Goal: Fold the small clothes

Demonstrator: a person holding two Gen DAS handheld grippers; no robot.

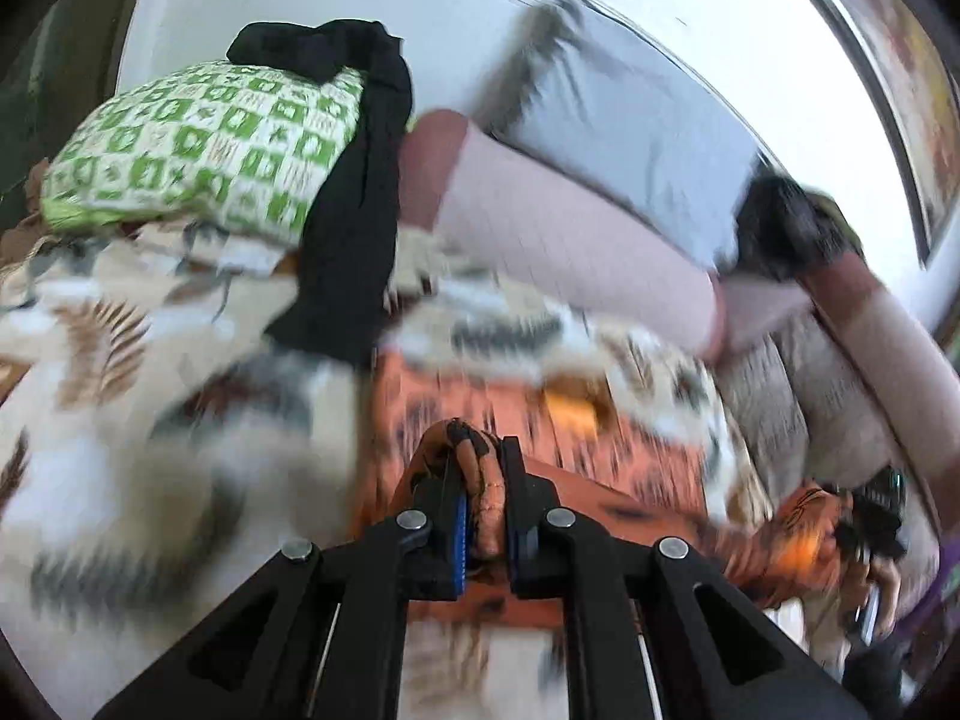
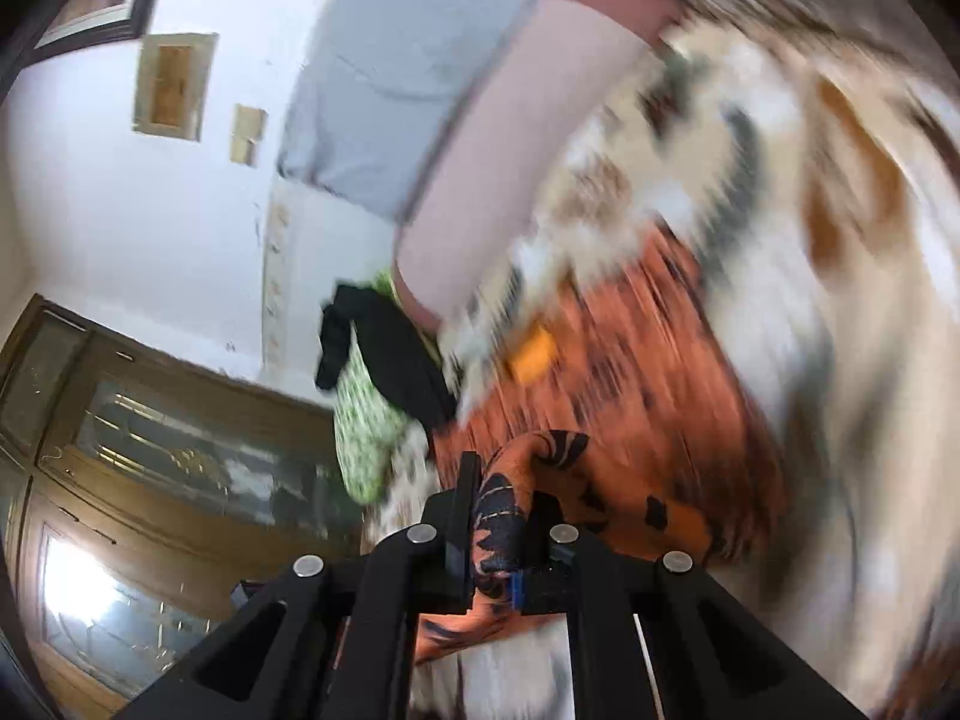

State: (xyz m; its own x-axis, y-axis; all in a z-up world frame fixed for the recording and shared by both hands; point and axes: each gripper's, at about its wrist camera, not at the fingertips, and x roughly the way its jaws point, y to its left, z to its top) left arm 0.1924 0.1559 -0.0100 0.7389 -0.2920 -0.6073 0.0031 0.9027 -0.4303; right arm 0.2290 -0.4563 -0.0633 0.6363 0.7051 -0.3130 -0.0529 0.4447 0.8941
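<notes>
— Where was the orange garment [image 1: 540, 438] found?
— Spread on the patterned blanket [image 1: 120, 360], edges pinched by both grippers: left gripper [image 1: 480, 480] and right gripper [image 2: 501, 498] were clamped on it (frames blurred).

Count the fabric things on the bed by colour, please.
Orange patterned garment: 1
Black garment: 1
Green-and-white checked pillow: 1
Grey pillow: 1
Pink bolster: 1
Total: 5
</notes>
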